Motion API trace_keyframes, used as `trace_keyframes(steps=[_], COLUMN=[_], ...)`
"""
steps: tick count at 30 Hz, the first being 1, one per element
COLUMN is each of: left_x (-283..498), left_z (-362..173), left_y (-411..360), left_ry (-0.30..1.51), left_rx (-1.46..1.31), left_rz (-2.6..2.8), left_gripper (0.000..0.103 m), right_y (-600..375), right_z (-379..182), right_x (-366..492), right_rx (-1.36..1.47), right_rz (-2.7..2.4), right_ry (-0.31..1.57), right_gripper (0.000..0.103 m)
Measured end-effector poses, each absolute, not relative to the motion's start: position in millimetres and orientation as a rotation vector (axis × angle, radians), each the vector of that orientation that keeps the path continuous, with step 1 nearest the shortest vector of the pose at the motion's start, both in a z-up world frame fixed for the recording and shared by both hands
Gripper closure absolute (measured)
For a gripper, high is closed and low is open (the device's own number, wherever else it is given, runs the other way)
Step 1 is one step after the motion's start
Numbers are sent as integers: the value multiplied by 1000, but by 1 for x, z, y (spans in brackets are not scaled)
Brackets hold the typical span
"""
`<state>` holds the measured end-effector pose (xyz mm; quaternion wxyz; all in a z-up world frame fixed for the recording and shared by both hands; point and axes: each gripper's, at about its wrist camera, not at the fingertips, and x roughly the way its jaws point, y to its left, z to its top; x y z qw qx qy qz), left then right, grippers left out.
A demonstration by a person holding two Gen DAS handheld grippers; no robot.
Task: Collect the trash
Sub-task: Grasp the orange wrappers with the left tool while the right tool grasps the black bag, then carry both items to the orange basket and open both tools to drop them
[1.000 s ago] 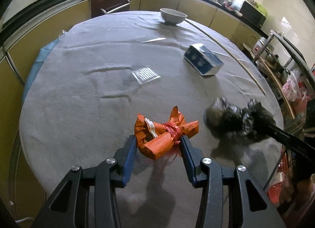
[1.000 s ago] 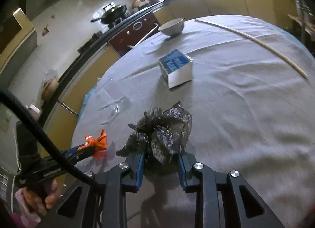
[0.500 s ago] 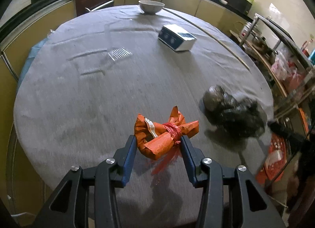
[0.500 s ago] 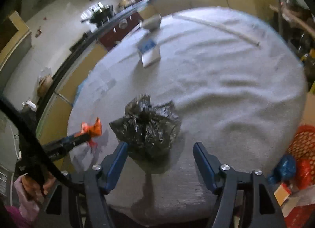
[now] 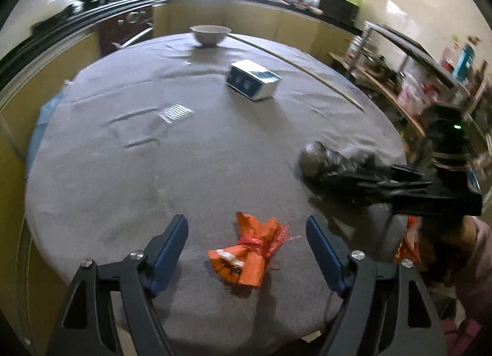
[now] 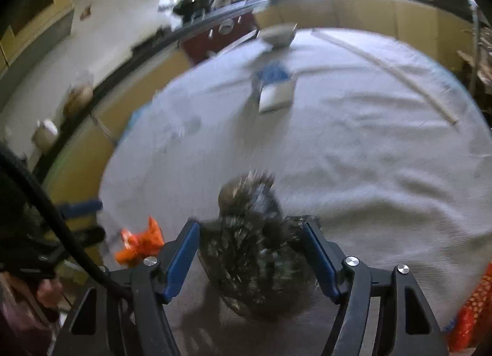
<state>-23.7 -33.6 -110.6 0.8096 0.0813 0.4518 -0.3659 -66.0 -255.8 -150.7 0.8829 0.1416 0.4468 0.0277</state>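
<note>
A crumpled orange wrapper (image 5: 249, 253) tied with red string lies on the grey tablecloth near the front edge. My left gripper (image 5: 247, 227) is open, its jaws standing wide on either side of the wrapper without touching it. A crumpled black plastic bag (image 6: 256, 251) lies between the wide-open jaws of my right gripper (image 6: 250, 228). The bag also shows in the left wrist view (image 5: 326, 159), with the right gripper beside it. The wrapper shows in the right wrist view (image 6: 138, 240), blurred.
A round table (image 5: 92, 171) with a grey cloth holds a blue-and-white box (image 5: 252, 80), a white bowl (image 5: 209, 34), a clear plastic lid (image 5: 176, 111) and a long thin stick (image 5: 307, 71). Kitchen counters ring the table. A red bag (image 6: 470, 310) sits at the table's right.
My left gripper opened and let go of the orange wrapper, which now lies on the cloth. My right gripper opened half a second ago and released the black bag; both views have shifted.
</note>
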Motion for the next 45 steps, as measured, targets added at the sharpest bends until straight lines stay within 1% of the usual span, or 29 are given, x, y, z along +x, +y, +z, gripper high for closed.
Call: trace_keyframes(steps=[1, 2, 3, 4, 5, 6, 9, 13, 19, 29, 38, 45], left_x=[-24, -24, -23, -22, -20, -19, -18, -20, -37, -81, -133, -172], left_z=[-116, -126, -132, -138, -143, -145, -142, -127, -88, -43, -25, -22], left_y=[-37, -42, -44, -45, -46, -45, -46, -53, -86, -138, -192, -243], left_ry=[976, 999, 1015, 1039, 1062, 1068, 1051, 1008, 897, 747, 673, 644], left_rx=[192, 219, 223, 218, 211, 195, 180, 178, 266, 437, 540, 611], left_rz=[-781, -762, -760, -770, -775, -773, -767, -764, -754, -749, -819, -877], left_gripper=[24, 24, 36, 63, 72, 71, 73, 73, 73, 73, 73, 73], right_y=[-254, -253, -254, -256, -258, -260, -269, -280, -295, -330, -361, -389], right_z=[-156, -162, -160, -159, -156, -152, -141, -127, -100, -62, -54, -58], right_x=[-66, -66, -71, -74, -79, -84, -99, -120, -155, -222, -291, -339], right_rx=[285, 288, 294, 308, 326, 331, 357, 404, 430, 443, 477, 522], right_rz=[52, 50, 41, 41, 43, 37, 21, 5, -41, -155, -236, -281], right_ry=[940, 953, 927, 918, 901, 880, 841, 786, 716, 603, 538, 509], right_gripper=[39, 58, 61, 62, 63, 63, 63, 64, 63, 64, 64, 63])
